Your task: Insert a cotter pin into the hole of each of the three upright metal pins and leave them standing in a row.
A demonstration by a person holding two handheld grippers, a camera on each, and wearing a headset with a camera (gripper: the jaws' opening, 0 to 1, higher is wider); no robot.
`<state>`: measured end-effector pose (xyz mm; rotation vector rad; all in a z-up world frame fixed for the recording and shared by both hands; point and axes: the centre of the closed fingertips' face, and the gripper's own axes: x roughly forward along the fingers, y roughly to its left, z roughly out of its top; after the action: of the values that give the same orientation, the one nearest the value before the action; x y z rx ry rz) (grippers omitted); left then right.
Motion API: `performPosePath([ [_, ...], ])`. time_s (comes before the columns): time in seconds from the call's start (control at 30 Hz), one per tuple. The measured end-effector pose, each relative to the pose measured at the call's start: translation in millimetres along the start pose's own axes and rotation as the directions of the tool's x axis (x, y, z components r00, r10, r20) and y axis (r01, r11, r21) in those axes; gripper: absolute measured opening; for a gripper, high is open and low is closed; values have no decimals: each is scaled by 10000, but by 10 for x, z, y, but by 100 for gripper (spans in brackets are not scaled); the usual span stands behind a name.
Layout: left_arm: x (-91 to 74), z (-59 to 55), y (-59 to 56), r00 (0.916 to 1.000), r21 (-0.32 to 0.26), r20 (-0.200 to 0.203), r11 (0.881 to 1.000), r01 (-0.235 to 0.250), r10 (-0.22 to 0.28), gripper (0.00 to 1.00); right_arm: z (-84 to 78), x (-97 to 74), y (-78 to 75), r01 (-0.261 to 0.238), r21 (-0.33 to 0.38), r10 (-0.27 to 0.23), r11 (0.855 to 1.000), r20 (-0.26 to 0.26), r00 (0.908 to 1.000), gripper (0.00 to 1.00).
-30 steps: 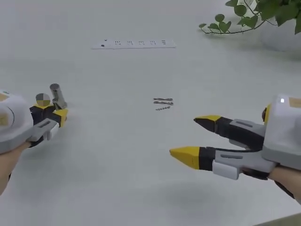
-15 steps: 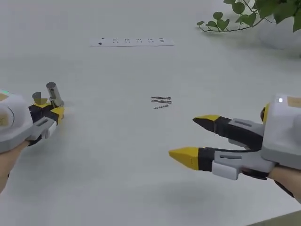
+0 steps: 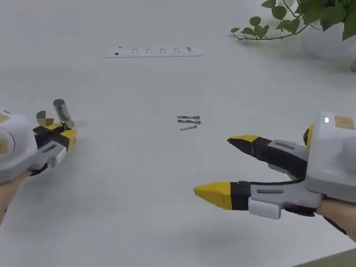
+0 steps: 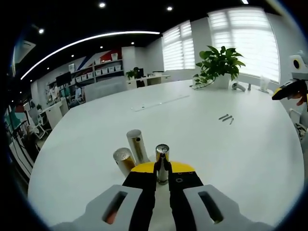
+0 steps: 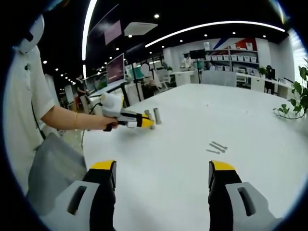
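Note:
Three short metal pins stand close together at the table's left. In the left gripper view my left gripper (image 4: 162,173) is shut on the nearest metal pin (image 4: 162,162), which stands upright between the yellow tips. The other two pins (image 4: 136,144) (image 4: 123,159) stand just beyond and to its left. The head view has that gripper (image 3: 65,135) at the left edge beside two pins (image 3: 60,112). Three cotter pins (image 3: 189,122) lie together mid-table, also in the right gripper view as cotter pins (image 5: 216,147). My right gripper (image 3: 221,165) hovers open, short of them, with nothing between its jaws.
A white power strip (image 3: 153,51) lies flat at the far side of the white table (image 3: 139,183). A leafy plant (image 3: 300,14) in a white pot stands at the back right. In the right gripper view a person's arm holds the left gripper (image 5: 137,121).
The right gripper's nearer jaw has dropped a little, so the gap between its jaws is wider. The left gripper stays on its pin. The head camera has shifted slightly.

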<state>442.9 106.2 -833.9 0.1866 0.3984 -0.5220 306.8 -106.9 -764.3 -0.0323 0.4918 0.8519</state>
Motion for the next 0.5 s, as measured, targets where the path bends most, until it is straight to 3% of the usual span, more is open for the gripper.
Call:
performPosePath([
  [0.3,-36,37,-142,9989,167,80,9988,461,-462,7,-25,-26,30,-23,-12,23,10000,-123,9999,83],
  [0.5,-58,36,-303,9948,466,64,9938,1008,-1012,7,-45,-28,64,-148,-62,146,9999,-232,9996,83],
])
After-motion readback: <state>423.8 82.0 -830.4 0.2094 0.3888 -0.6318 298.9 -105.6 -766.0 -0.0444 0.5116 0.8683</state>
